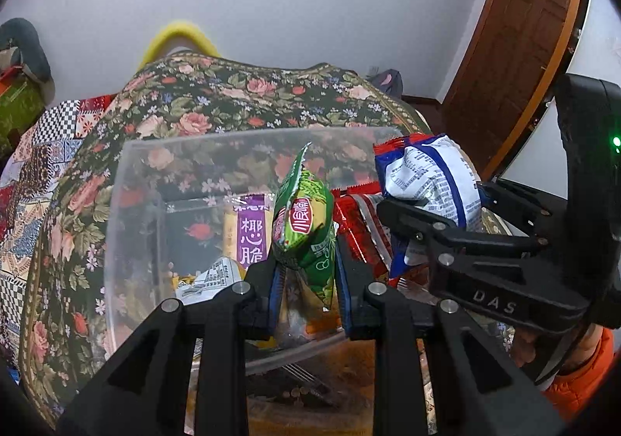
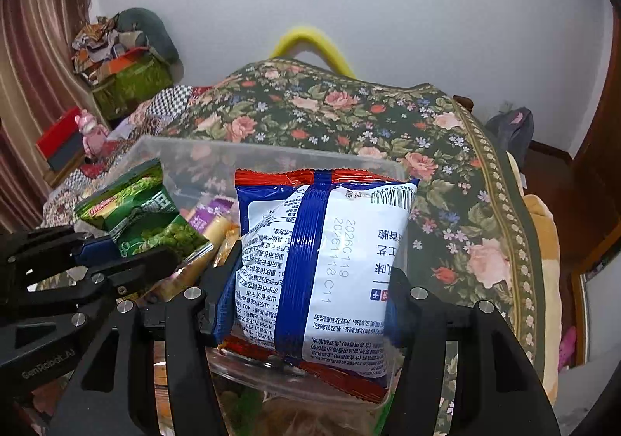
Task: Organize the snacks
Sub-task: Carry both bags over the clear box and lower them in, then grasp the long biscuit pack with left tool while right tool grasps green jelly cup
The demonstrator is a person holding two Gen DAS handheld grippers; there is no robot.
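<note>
The blue-and-white packet (image 2: 322, 273), at the centre of the right wrist view, carries sideways-printed "20260119" and "20261118 C11". At 8 o'clock, the left gripper (image 2: 128, 250) body reads "GenRobot_AI". In the left wrist view, the right gripper (image 1: 434, 199) at 4 o'clock bears "DAS"; a purple wrapper (image 1: 252, 234) shows "椰心脆".

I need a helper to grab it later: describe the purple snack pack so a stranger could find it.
On the floral cloth sits a clear plastic bin. Inside it, left of the green bag in the left gripper, lies the purple snack pack, the only purple wrapper there.
</note>
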